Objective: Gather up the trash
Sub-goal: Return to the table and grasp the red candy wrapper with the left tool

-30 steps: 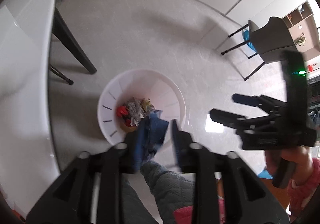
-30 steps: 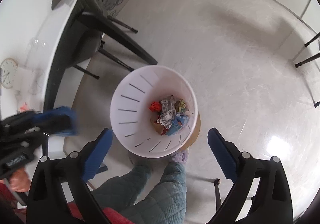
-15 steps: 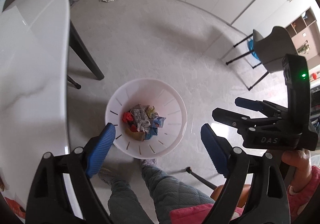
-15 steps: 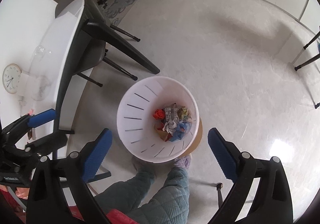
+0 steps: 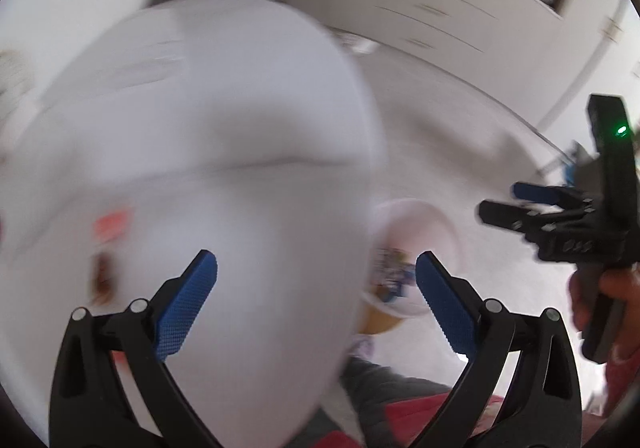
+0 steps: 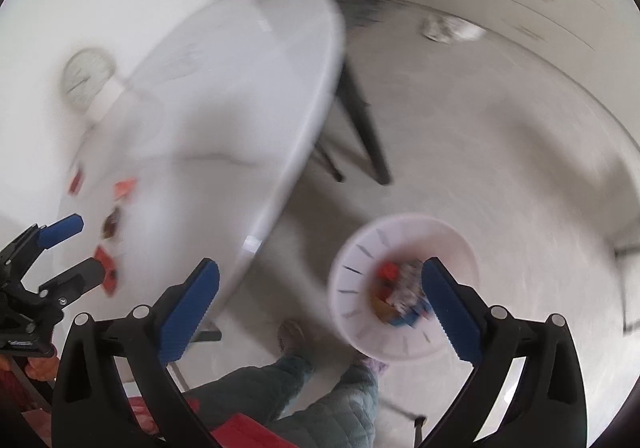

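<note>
From my right wrist cam the table sits left with wrappers scattered along its near-left part. The trash bin stands on the floor to its right, scraps inside, my feet just below it.

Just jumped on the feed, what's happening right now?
Both grippers are open and empty. The left gripper points over the white table, where a few red and brown wrappers lie. The right gripper hangs beside the white bin on the floor, which holds crumpled trash. Both views are blurred.
</note>
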Action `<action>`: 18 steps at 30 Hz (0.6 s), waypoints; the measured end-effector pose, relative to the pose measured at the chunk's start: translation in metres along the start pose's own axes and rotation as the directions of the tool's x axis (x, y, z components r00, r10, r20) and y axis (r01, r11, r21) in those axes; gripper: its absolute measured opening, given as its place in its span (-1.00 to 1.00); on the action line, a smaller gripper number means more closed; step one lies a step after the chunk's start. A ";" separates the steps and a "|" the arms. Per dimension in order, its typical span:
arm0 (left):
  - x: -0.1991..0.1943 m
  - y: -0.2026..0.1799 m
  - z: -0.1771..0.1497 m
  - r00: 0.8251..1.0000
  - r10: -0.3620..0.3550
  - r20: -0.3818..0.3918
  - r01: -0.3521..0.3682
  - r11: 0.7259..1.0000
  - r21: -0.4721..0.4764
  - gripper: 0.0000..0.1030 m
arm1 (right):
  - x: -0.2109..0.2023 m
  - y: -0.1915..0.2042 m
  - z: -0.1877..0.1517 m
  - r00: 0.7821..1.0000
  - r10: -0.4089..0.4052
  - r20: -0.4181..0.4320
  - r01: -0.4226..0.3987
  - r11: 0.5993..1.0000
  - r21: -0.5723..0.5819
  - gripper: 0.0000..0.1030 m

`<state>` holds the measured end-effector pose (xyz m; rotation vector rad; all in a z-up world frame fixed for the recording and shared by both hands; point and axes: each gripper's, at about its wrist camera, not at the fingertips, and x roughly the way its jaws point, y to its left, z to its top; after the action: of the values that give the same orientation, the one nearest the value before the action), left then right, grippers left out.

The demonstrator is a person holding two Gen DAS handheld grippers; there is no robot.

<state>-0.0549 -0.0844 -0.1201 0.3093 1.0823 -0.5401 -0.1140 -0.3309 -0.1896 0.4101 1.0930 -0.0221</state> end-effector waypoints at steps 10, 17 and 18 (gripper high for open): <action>-0.005 0.130 -0.059 0.983 0.159 -0.091 -0.182 0.909 -0.375 0.85 | 0.033 0.123 0.019 0.992 0.101 -0.070 -0.114 0.965 -0.235 0.95; 0.026 0.170 -0.084 0.975 0.118 -0.186 -0.207 0.782 -0.588 0.85 | 0.036 0.156 0.015 0.989 0.105 -0.107 -0.134 0.939 -0.317 0.95; 0.031 0.173 -0.087 0.975 0.104 -0.195 -0.204 0.762 -0.615 0.85 | 0.035 0.157 0.015 0.989 0.102 -0.108 -0.132 0.937 -0.322 0.95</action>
<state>-0.0128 0.0937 -0.1902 -0.1631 1.3081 0.0234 -0.0508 -0.1837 -0.1654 0.1755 1.1344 0.2843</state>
